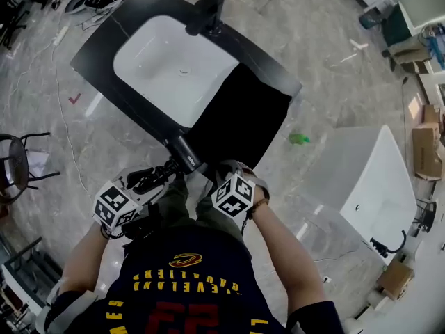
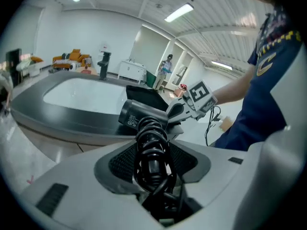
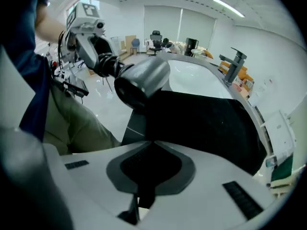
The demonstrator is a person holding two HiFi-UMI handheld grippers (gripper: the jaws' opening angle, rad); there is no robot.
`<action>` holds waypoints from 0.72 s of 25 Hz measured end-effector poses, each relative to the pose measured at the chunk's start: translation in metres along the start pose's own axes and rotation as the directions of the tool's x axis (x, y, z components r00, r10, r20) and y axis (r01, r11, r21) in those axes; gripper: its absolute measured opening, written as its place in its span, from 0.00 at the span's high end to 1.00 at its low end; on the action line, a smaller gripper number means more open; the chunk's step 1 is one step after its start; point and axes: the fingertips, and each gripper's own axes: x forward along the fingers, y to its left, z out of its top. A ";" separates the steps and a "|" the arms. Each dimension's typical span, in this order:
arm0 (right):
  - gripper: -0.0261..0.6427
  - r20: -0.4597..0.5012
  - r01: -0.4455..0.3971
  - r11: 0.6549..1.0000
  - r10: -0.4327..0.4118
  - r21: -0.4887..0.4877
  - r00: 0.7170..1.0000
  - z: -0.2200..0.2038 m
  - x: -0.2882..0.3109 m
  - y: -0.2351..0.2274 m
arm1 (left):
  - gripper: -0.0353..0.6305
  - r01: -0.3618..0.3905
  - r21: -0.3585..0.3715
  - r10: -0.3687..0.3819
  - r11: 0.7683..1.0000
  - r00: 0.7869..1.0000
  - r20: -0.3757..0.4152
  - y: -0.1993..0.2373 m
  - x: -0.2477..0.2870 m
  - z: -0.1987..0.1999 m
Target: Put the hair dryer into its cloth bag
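Note:
The black hair dryer (image 1: 184,152) hangs at the near edge of the counter, its cord coiled round the handle. My left gripper (image 1: 161,175) is shut on that handle and cord. In the left gripper view the coils (image 2: 152,138) sit between the jaws and the barrel (image 2: 136,115) points left. The black cloth bag (image 1: 243,110) lies flat on the counter beside the sink. My right gripper (image 1: 220,172) is shut on the bag's near edge. In the right gripper view, dark cloth (image 3: 206,123) runs from between the jaws, with the dryer (image 3: 144,80) just above the bag's edge.
A black counter (image 1: 97,58) holds a white sink basin (image 1: 174,65) and a black faucet (image 1: 208,12). A white tub (image 1: 379,186) stands at the right, a black chair (image 1: 17,162) at the left. A small green object (image 1: 299,139) lies on the floor.

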 end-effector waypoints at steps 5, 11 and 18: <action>0.94 0.038 0.026 0.996 -0.029 0.087 0.999 0.002 -0.005 -0.014 | 0.62 -0.046 -0.025 0.048 0.999 0.996 0.077 -0.006 0.008 0.035; 0.93 0.073 0.035 0.984 -0.048 0.173 0.996 0.006 -0.009 -0.019 | 0.62 -0.048 -0.026 0.050 0.999 0.995 0.084 -0.014 0.047 0.051; 0.93 0.139 0.036 0.972 -0.070 0.234 0.988 0.000 -0.026 -0.022 | 0.62 0.011 0.026 -0.012 1.000 0.997 0.078 -0.024 0.087 0.060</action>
